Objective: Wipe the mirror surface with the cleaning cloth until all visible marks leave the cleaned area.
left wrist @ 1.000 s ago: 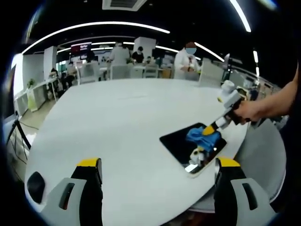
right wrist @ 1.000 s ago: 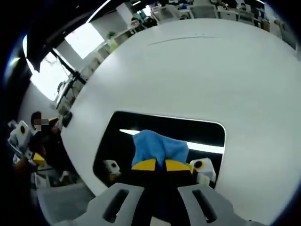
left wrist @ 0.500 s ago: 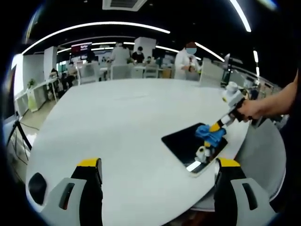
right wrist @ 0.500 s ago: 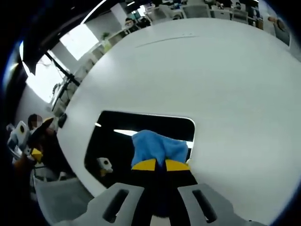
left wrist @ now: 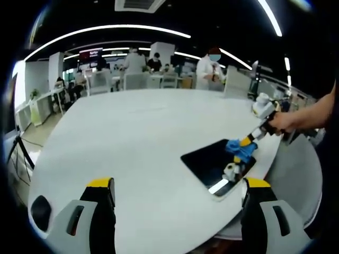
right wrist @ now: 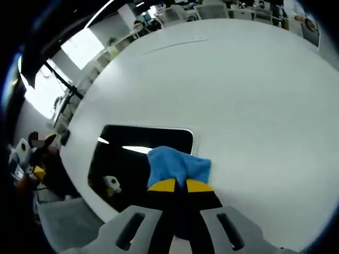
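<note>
Grey hand-held gripper [left wrist: 177,198] bodies, yellow-capped black jaws, slotted sides

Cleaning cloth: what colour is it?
Blue; the cleaning cloth shows best in the right gripper view.

I can read no text, label, brand or number anywhere here. A dark sign [left wrist: 91,53] with a reddish glow hangs at the back of the room in my left gripper view, but whatever is written on it is too small and blurred for me to make out. The mirror [right wrist: 139,161] and the cleaning cloth [right wrist: 178,165] carry no readable print.
</note>
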The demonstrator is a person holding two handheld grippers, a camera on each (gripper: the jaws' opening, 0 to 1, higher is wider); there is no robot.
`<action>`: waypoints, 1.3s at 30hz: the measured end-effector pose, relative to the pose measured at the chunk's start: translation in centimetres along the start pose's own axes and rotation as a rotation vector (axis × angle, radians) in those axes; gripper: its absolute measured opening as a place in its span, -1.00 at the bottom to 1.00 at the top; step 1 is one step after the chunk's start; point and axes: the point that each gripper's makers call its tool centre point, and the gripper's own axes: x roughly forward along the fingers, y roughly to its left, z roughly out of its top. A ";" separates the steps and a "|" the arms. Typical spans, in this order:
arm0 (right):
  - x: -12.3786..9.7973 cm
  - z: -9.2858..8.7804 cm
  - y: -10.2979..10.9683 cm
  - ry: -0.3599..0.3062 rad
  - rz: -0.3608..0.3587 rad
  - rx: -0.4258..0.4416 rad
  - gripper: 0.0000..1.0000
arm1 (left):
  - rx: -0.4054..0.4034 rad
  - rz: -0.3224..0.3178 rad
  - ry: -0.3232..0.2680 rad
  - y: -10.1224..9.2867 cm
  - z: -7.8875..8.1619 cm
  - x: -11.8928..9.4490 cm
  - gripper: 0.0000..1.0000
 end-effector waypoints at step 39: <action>-2.0 -4.6 1.1 0.012 -0.021 0.050 -1.00 | 0.030 -0.024 -0.021 -0.9 -0.5 0.2 1.00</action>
